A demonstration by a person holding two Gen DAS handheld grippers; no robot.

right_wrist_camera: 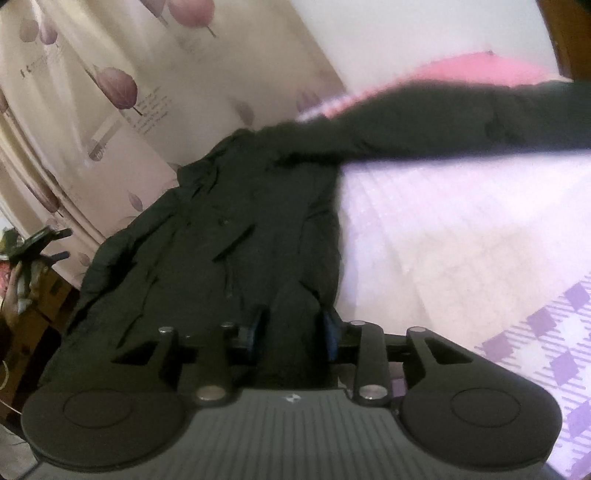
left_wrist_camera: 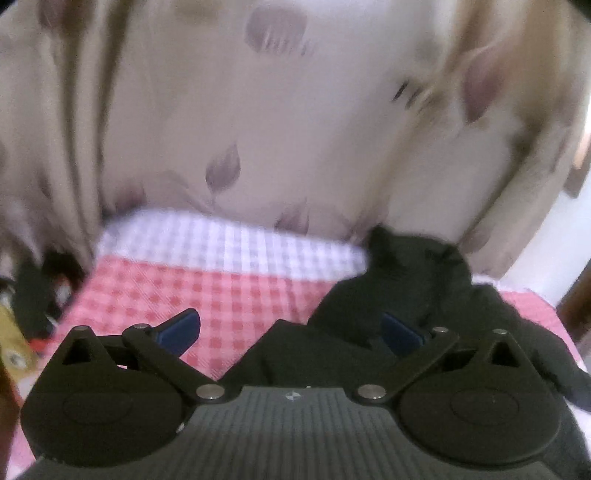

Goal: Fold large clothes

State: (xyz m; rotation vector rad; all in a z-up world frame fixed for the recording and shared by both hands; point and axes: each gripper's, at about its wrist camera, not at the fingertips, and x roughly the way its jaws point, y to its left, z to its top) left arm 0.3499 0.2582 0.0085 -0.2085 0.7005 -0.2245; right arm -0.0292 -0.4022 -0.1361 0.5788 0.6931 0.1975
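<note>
A large black coat (right_wrist_camera: 229, 229) lies spread on a bed with a checked cover (right_wrist_camera: 461, 229). One sleeve (right_wrist_camera: 461, 118) stretches out to the right. My right gripper (right_wrist_camera: 293, 332) is low at the coat's near edge, its blue pads (right_wrist_camera: 330, 332) narrowed around a fold of black cloth. In the left wrist view the coat (left_wrist_camera: 406, 280) is bunched at the right on the red and white checked cover (left_wrist_camera: 221, 291). My left gripper (left_wrist_camera: 291, 328) is wide open, with its right pad (left_wrist_camera: 400, 332) against the cloth and its left pad (left_wrist_camera: 181, 328) over the bare cover.
A beige curtain with purple leaves (left_wrist_camera: 258, 129) hangs behind the bed. It also shows in the right wrist view (right_wrist_camera: 110, 92). A wooden piece with clutter (right_wrist_camera: 26, 273) stands at the left. A white wall (right_wrist_camera: 406, 33) is at the far end.
</note>
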